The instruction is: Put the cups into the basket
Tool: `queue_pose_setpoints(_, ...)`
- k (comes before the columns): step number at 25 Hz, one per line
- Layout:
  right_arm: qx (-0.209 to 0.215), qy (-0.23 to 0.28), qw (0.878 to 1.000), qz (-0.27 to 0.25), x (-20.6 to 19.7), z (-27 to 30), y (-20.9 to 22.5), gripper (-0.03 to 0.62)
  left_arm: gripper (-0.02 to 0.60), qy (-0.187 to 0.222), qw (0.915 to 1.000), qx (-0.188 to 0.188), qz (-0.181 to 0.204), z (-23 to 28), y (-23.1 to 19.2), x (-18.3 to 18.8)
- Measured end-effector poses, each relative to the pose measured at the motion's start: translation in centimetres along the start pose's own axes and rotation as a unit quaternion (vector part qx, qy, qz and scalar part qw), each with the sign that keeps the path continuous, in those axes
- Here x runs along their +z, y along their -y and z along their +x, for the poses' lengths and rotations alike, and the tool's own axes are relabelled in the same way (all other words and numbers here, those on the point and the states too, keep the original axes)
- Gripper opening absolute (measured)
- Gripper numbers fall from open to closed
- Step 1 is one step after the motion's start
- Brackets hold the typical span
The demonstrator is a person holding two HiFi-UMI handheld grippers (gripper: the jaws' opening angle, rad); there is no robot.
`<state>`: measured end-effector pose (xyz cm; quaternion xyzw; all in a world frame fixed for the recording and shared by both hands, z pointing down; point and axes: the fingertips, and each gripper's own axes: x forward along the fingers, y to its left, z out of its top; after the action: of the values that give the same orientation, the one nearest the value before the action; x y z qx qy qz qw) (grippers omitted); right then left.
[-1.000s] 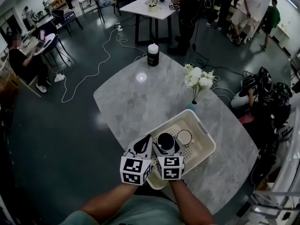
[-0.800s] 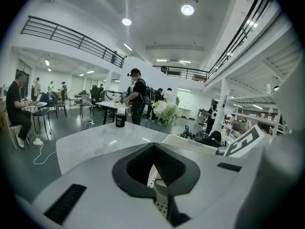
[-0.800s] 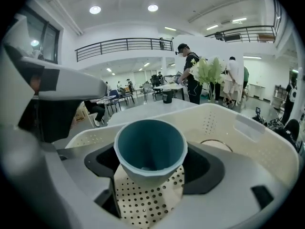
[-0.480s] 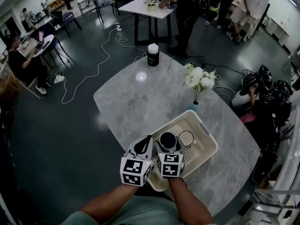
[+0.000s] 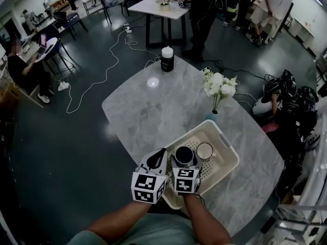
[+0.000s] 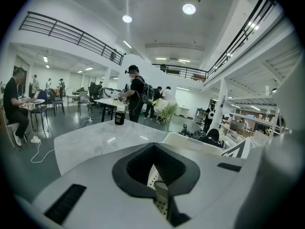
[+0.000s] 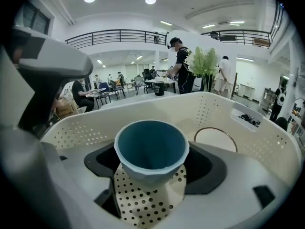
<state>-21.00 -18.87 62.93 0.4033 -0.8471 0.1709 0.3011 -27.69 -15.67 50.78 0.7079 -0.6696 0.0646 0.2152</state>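
On the grey marble table (image 5: 148, 106), near its front edge, stands a cream perforated basket (image 5: 228, 148). My right gripper (image 5: 184, 161) is shut on a cup with a blue inside (image 5: 184, 155), held upright just over the basket's near-left part. In the right gripper view the blue cup (image 7: 151, 149) fills the notch of my right gripper (image 7: 152, 159), with the dotted basket floor (image 7: 143, 199) below it. A white cup with a brown rim (image 5: 204, 150) (image 7: 214, 138) stands in the basket just behind it. My left gripper (image 5: 159, 155) (image 6: 153, 149) hangs shut and empty beside the basket's left rim.
A vase of white flowers (image 5: 217, 87) stands behind the basket. A black jar with a white lid (image 5: 167, 59) sits at the table's far edge. Several people, chairs, another table (image 5: 159, 6) and floor cables surround the table. Bags lie at the right (image 5: 291, 101).
My right gripper with the blue cup has edged slightly right and farther over the basket. The left gripper has stayed put. People in the background have shifted.
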Motion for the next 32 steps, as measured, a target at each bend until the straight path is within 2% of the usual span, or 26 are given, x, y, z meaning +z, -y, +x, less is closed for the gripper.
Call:
queue_pose_setpoints(22, 0.009, -0.016, 0.999, 0.045, 0.7, -1.8, -1.4, 0.385, 0.006, 0.011, 0.9995, -0.03, -0.003, -0.8, 0.0, 0.9)
queue_pose_setpoints(32, -0.011, 0.041, 0.998, 0.05, 4.2, -5.2, -1.1, 0.385, 0.006, 0.021, 0.9987, -0.046, 0.001, -1.4, 0.4, 1.5)
